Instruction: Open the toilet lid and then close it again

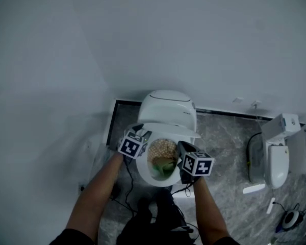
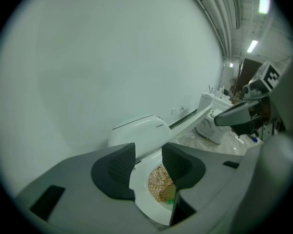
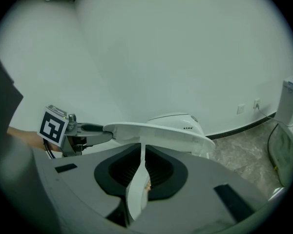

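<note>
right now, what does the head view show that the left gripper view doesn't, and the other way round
Head view only: the person's forearms and the left gripper seen from outside, with its marker cube.

Left gripper view only: a ceiling strip light, and that gripper's jaws standing apart over the bowl's rim.

Both: the partly raised toilet lid, the beige contents of the toilet bowl, and the right gripper at the lid's edge.
</note>
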{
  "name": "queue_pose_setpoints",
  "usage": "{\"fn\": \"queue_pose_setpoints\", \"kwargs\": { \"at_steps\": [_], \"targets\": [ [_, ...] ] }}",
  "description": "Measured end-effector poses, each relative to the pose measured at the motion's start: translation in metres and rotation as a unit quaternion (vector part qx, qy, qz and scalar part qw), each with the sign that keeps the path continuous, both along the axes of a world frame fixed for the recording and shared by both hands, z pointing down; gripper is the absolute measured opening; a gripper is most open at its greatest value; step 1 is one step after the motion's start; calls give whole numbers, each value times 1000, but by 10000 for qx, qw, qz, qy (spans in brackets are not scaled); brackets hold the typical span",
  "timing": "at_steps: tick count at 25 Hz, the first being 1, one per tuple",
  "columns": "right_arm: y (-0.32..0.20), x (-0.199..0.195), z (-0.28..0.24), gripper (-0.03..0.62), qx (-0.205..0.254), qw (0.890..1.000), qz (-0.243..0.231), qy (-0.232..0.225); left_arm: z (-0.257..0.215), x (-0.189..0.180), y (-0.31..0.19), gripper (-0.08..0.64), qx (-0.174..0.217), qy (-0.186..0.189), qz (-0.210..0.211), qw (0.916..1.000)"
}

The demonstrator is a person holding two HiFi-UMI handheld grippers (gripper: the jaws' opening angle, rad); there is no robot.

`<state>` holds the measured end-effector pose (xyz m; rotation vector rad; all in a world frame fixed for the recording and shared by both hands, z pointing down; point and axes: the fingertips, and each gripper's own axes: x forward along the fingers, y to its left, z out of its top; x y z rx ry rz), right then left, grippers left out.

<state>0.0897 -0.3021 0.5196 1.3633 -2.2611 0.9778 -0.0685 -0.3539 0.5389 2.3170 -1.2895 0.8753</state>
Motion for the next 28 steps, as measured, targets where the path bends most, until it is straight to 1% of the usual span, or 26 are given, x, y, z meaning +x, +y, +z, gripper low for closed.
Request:
{"fn": "queue_pose_setpoints", "kwargs": {
  "at_steps": [5, 10, 15, 20, 22, 24, 28],
  "targets": [
    [5, -8, 4, 40, 37, 10000, -3, -30, 8, -1, 19, 179, -98, -95, 88, 9999],
    [18, -8, 7, 40, 71, 10000, 60, -31, 12, -2, 36, 179, -114, -180, 161, 9996],
    [32, -6, 10, 40, 40, 9999, 92, -29, 23, -2, 56, 181, -218, -273, 160, 9993],
    [45, -7, 23, 33, -10, 9999, 130, 31, 33, -3, 69, 181, -171, -352, 250, 9989],
    [48, -7, 24, 28, -6, 9999, 164, 19, 30, -4, 74, 181, -141, -260, 223, 9993],
    [49, -8, 20, 26, 38, 9998, 197, -8, 24, -7, 79, 179, -127, -90, 139, 9998],
    [52, -10, 19, 26, 66, 9997, 227, 4, 21, -15, 90, 178, -232, 154, 42, 9996]
  ]
}}
